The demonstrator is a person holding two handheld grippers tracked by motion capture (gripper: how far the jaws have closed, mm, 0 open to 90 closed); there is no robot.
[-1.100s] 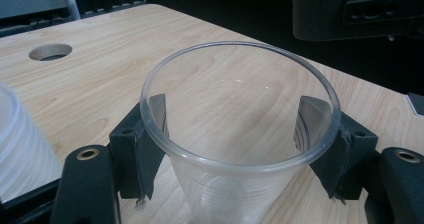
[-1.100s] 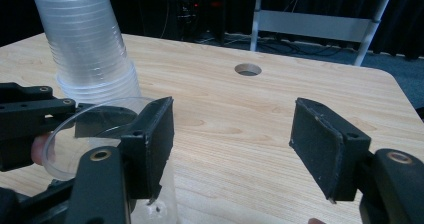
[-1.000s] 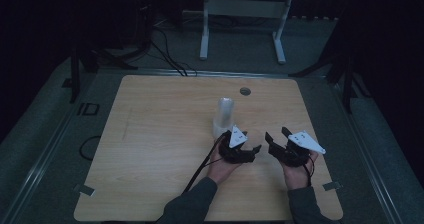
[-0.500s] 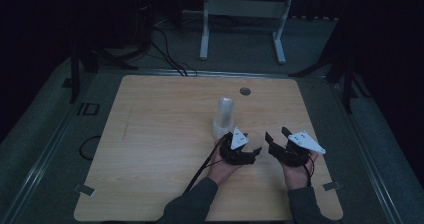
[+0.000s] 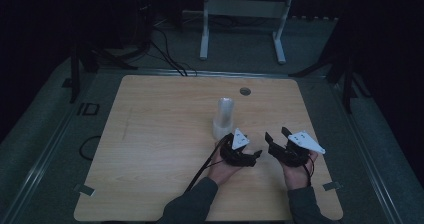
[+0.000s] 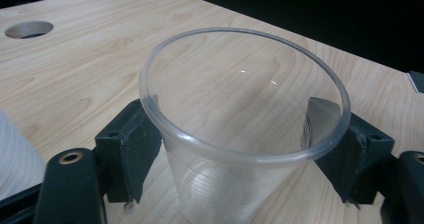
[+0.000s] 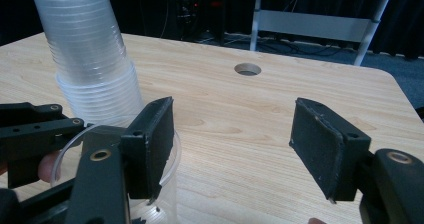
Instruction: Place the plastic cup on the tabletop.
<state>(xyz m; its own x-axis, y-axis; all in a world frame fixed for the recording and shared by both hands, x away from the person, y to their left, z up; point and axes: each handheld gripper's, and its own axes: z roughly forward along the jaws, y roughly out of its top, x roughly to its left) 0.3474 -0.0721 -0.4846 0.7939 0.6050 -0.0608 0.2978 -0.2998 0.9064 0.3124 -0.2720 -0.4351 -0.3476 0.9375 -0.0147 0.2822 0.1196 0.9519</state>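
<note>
A single clear cup held beside the stack, with the second gripper waiting open.

The clear cup [image 6: 240,129] is clasped between the jaws of the left gripper [image 5: 241,154], closed against its walls just below the rim, upright and low over the desk [image 5: 160,134], just in front of the stack of cups [image 7: 95,59] near the desk's middle. The right gripper [image 5: 280,146] is held just beside it, its jaws spread wide with nothing between them. The step in hand is judged to be the carrying of one separated cup away from the stack. Next, the cup would need to be set down upright on bare wood, or received by the open jaws, before the left jaws are released.
</note>
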